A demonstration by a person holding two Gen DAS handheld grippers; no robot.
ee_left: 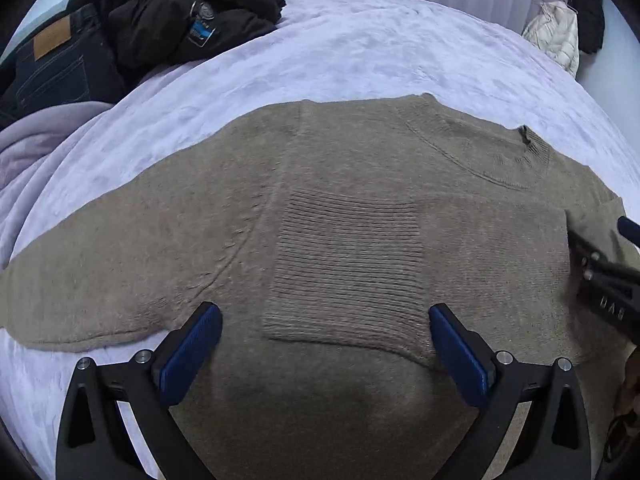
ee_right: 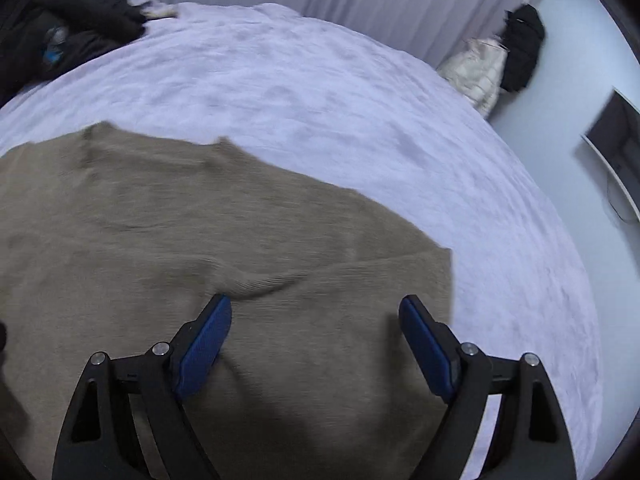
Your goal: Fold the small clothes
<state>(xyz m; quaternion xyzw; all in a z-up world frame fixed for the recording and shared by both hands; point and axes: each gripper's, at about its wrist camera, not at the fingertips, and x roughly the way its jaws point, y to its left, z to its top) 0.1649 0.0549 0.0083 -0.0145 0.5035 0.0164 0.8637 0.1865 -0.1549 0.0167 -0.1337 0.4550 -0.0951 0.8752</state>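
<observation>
A: Where's the sweater (ee_left: pixel 320 208)?
B: Flat on the bed (ee_left: pixel 360 48), one sleeve folded across its chest; dark clothes (ee_left: pixel 160 24) at ten o'clock.
A: Jaws?
B: Left gripper (ee_left: pixel 325 320) and right gripper (ee_right: pixel 315 312) both gape wide, empty, above the knit.

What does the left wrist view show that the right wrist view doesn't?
Left wrist only: jeans, the sweater's collar, a ribbed cuff folded over the body, and the right claw's body at the frame's right edge. Right wrist only: a monitor by the wall and the sweater's right edge. Both: the brown sweater on the lilac blanket, dark clothes, and open claws.
</observation>
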